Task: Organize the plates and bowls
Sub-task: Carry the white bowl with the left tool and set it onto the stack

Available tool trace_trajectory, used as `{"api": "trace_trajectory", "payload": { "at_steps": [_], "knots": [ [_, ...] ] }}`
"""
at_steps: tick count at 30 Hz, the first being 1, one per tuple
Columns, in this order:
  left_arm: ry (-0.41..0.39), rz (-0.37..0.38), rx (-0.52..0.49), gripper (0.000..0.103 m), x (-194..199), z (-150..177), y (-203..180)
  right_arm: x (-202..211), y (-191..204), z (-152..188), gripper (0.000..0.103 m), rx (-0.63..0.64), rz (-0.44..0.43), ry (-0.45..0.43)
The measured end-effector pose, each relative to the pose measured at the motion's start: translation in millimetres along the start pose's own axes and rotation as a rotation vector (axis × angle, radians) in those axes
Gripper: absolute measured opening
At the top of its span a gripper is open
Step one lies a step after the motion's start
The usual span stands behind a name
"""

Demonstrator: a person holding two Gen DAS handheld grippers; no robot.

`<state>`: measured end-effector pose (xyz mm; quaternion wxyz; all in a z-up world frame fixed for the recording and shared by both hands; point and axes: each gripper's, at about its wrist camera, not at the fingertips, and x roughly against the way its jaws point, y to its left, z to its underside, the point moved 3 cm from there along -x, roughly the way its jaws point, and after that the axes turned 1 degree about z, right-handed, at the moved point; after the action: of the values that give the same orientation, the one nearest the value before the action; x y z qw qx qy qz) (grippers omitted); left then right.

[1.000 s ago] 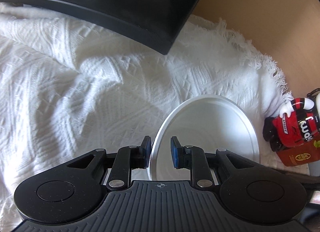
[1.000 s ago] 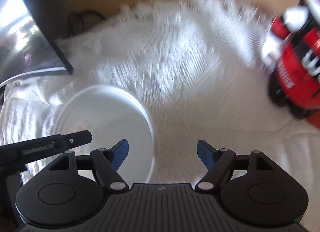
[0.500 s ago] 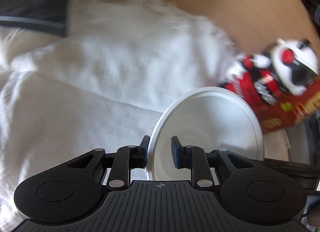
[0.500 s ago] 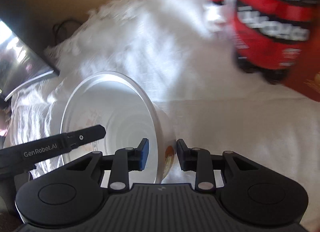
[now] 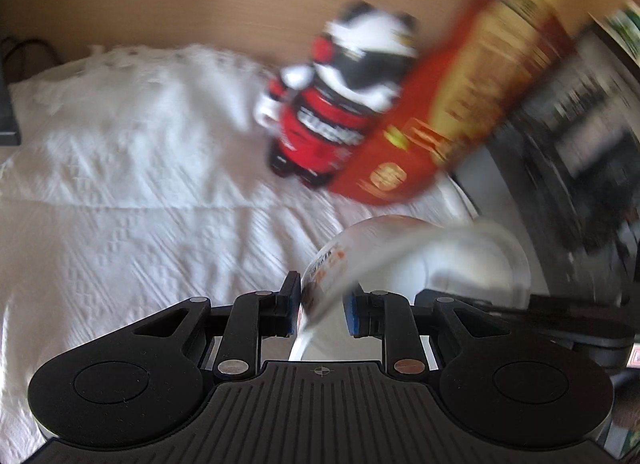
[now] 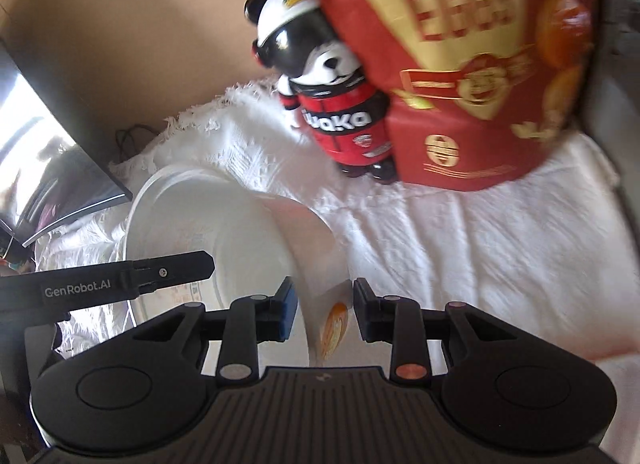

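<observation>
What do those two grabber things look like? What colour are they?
Both are black plastic. The left gripper and right gripper each have a ribbed base, two round discs, silver and copper rivets, and blue pads on the fingertips. One side bar has white "GenRobot.AI" lettering. No cables or sleeves show.

I see a white bowl (image 6: 316, 248) with orange print, near the red-and-gold box (image 6: 472, 63) on white woven cloth (image 6: 460, 248).

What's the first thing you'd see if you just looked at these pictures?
The panda figure in a red outfit, standing at the back of the white cloth beside a big red box. Nearer, the right gripper holds a white bowl by its rim.
</observation>
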<state>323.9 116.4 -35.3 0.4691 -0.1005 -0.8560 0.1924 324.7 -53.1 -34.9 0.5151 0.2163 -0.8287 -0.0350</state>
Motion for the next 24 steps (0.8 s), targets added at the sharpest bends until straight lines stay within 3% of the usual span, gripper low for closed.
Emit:
{"api": "trace_trajectory", "payload": {
  "at_steps": [8, 12, 18, 24],
  "knots": [
    [0.164, 0.089, -0.096, 0.024, -6.0, 58.2, -38.6, 54.6, -29.0, 52.4, 0.03, -0.007, 0.088, 0.007],
    [0.212, 0.094, -0.119, 0.024, -16.3, 74.7, -42.4, 69.4, -42.1, 74.8, 0.03, -0.005, 0.133, 0.003],
    [0.28, 0.082, -0.062, 0.024, -36.9, 85.3, -25.1, 54.8, -52.6, 101.1, 0.03, -0.035, 0.126, 0.082],
    [0.254, 0.133, -0.01, 0.021, -37.4, 79.7, -13.8, 33.3, -65.3, 110.8, 0.022, -0.08, 0.126, 0.127]
  ]
}}
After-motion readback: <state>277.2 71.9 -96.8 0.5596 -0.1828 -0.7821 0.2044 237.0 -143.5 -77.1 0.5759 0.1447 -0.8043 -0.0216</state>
